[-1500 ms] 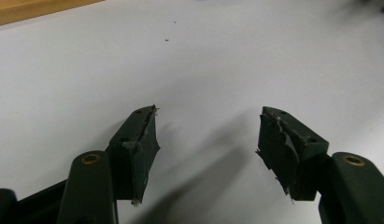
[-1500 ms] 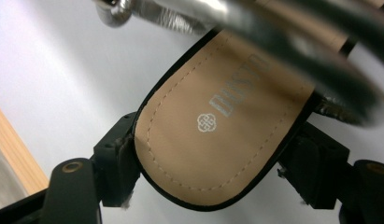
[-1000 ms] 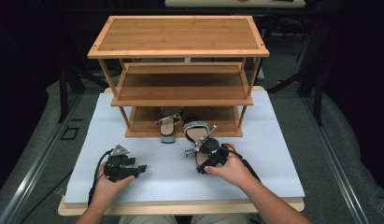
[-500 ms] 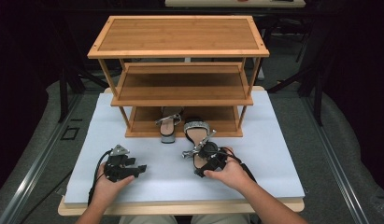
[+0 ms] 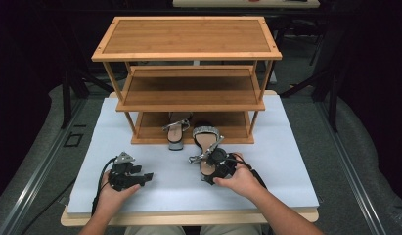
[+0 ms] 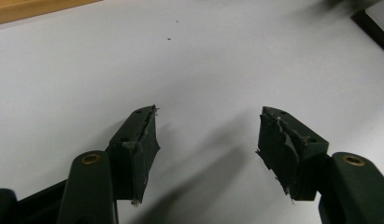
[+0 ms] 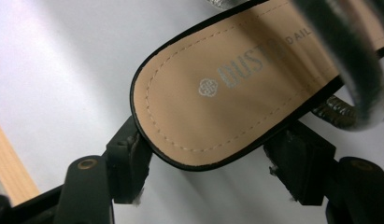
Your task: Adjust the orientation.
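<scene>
Gripping state, right gripper (image 7: 206, 163): jaws set wide around the sandal (image 7: 236, 88) heel, contact not discernible
Left gripper (image 6: 206, 140): held wide open, empty, near the worktop (image 5: 154, 196) front edge

White-topped table (image 5: 296, 161) with a wooden shoe rack (image 5: 189, 73), one sandal (image 5: 206, 147) just before it.

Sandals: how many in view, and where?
2. One sandal lies partly on the bottom shelf of the wooden rack, toe out over the white mat. The other sandal lies on the mat, its heel between the right gripper's jaws. Others may be hidden.
</scene>
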A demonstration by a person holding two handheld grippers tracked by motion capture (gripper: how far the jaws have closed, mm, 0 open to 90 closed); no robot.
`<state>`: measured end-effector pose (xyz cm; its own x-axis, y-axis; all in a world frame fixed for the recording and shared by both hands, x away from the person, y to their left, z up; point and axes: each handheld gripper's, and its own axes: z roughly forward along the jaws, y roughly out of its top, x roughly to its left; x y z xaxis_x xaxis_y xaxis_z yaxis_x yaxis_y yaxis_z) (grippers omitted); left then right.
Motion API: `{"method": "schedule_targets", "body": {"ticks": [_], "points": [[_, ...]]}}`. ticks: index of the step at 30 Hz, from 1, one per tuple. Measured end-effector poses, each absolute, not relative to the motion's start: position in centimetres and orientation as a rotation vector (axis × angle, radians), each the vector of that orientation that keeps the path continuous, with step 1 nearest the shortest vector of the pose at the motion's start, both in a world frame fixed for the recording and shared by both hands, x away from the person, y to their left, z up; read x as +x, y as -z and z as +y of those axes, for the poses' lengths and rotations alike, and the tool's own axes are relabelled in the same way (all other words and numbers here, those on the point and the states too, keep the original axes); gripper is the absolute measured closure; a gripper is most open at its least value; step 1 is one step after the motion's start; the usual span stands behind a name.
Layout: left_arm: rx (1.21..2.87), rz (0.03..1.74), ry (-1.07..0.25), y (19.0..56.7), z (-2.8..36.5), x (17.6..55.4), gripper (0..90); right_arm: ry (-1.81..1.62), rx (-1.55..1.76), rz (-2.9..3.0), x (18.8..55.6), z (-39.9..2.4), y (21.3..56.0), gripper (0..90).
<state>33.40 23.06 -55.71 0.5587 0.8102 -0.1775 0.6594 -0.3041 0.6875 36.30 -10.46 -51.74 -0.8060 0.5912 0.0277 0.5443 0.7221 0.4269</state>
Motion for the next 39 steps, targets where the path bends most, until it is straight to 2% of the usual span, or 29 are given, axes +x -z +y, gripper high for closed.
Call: {"method": "schedule_targets", "body": {"ticks": [14, 33, 39], "points": [[2.051, 1.171, -0.260, 55.8, 23.0, 33.5, 37.2, -0.693, 0.934, 2.772, 39.5, -10.7, 50.5, 35.0], [2.045, 1.172, -0.254, 55.8, 23.0, 33.4, 37.2, -0.732, 1.025, 2.717, 43.0, -10.9, 50.9, 35.7], [2.048, 1.166, -0.245, 55.8, 23.1, 33.4, 37.2, -0.648, 0.989, 2.731, 44.3, -11.0, 50.7, 35.8]]}}
